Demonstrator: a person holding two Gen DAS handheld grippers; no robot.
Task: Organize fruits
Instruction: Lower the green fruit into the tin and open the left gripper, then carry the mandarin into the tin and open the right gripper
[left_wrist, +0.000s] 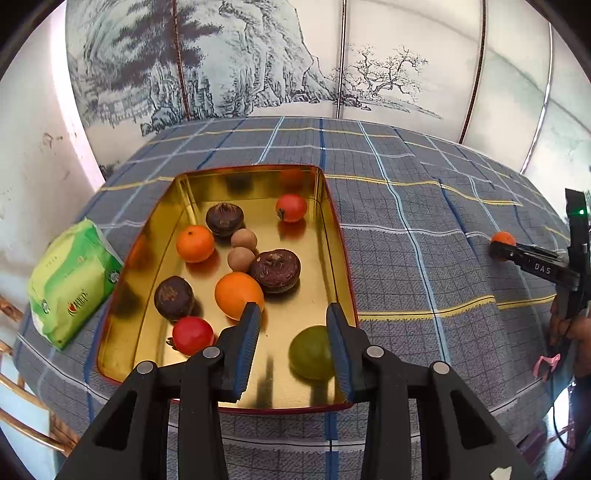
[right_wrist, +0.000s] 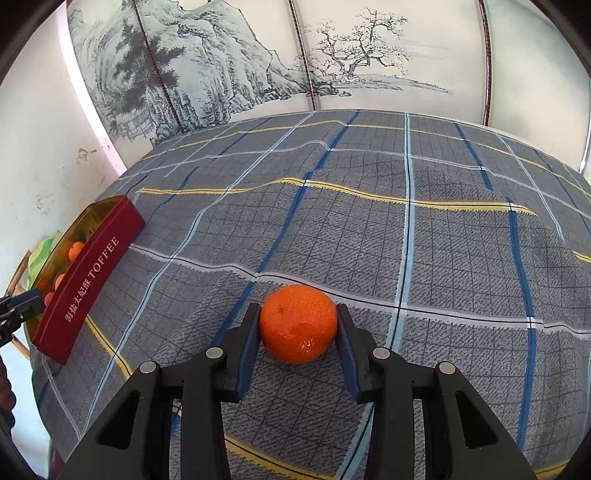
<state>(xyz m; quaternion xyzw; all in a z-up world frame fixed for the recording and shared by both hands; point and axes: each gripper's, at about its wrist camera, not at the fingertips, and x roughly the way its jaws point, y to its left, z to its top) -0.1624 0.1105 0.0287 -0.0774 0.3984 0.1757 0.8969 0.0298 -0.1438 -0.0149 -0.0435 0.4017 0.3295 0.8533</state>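
The left tongs (left_wrist: 291, 328) hover part-open and empty over the gold tin (left_wrist: 334, 229) of fruit. The right tongs (right_wrist: 298, 328) clamp the mandarin (right_wrist: 298, 323) on the bench cloth (right_wrist: 461, 258); the tin lies well to their left.

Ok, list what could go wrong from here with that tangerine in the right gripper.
1. The right gripper pinches the round tangerine only at its sides; it may slip or roll away across the tablecloth.
2. The toffee tin already holds many fruits; dropping it in could knock them about.
3. The left gripper hangs over the tin, so the two grippers could collide.
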